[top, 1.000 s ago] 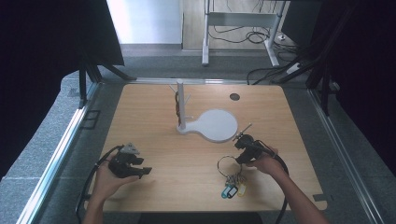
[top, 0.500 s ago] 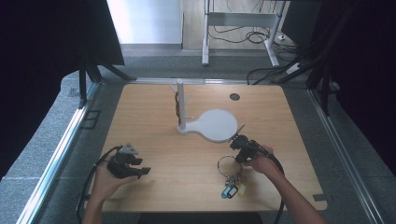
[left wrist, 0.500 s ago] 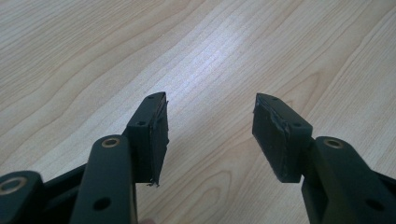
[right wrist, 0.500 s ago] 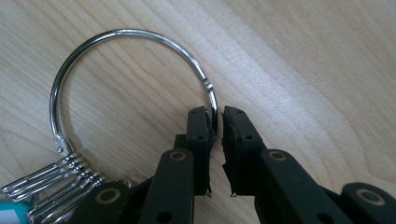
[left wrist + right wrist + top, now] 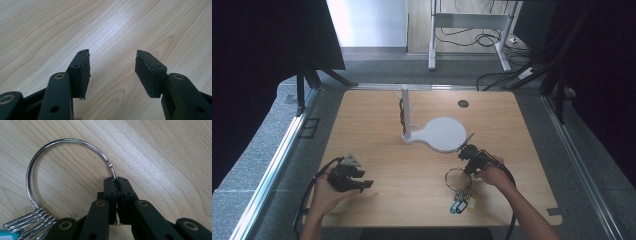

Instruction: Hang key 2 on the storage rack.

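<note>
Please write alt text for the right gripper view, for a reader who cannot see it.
The right gripper has its two black jaws closed on a large metal key ring that lies on a light wooden table. Smaller rings hang from it at the lower left.

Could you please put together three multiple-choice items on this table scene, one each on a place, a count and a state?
1. Where does the key ring lie?
A. on the white stand's round base
B. on the table near the person's right hand
C. under the left claw

2. How many claws are in the high view?
A. one
B. two
C. three

3. How does the right claw stand?
A. wide open above the ring
B. shut on nothing
C. shut on the key ring

Answers:
1 B: the ring lies on the wood of the table by the right hand.
2 B: a left claw and a right one.
3 C: its jaws, which have just been closing, pinch the ring's wire.
</note>
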Tool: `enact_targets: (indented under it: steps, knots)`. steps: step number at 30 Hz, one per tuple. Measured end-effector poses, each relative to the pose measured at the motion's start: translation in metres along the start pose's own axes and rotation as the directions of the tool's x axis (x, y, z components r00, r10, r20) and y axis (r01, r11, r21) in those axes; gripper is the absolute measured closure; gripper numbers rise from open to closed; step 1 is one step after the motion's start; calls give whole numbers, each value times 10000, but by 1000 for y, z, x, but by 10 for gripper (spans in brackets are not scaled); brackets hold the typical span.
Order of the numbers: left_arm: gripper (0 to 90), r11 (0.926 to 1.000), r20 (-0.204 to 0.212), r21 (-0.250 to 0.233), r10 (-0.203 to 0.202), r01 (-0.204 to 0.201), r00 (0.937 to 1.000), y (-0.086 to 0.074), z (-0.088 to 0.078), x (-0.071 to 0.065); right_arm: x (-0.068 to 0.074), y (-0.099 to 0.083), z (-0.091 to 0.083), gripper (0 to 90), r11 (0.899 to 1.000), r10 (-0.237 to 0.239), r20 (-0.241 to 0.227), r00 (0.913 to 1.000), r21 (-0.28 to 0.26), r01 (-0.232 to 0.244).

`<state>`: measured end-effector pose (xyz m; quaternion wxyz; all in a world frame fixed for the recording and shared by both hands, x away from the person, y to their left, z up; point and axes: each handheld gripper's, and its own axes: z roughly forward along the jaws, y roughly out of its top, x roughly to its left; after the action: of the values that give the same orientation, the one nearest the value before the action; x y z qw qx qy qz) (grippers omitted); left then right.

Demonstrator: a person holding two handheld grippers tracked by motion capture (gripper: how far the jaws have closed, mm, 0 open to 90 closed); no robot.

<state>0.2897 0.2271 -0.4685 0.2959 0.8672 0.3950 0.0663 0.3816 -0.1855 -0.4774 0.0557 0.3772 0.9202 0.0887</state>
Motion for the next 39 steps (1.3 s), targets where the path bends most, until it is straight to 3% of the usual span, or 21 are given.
enact_targets:
  steps: [8, 15, 26, 39]
  knots:
    - [467, 10000, 36, -53, -45, 45, 10000, -1, 0, 1, -3, -3, -8, 863, 9996, -258, 9, 9997, -129, 258]
    - [467, 9999, 86, -131, -101, 102, 9999, -3, -3, 2, -1, 0, -37, 866, 9974, -482, 77, 9988, -529, 485]
    - [468, 9996, 129, -250, -150, 153, 9998, -5, -5, 3, 0, 2, -74, 873, 9909, -663, -239, 9975, -1190, 630]
    - [471, 9994, 188, -296, -175, 181, 9997, -6, -7, 4, 1, 5, -107, 873, 9809, -949, 131, 9954, -1694, 957]
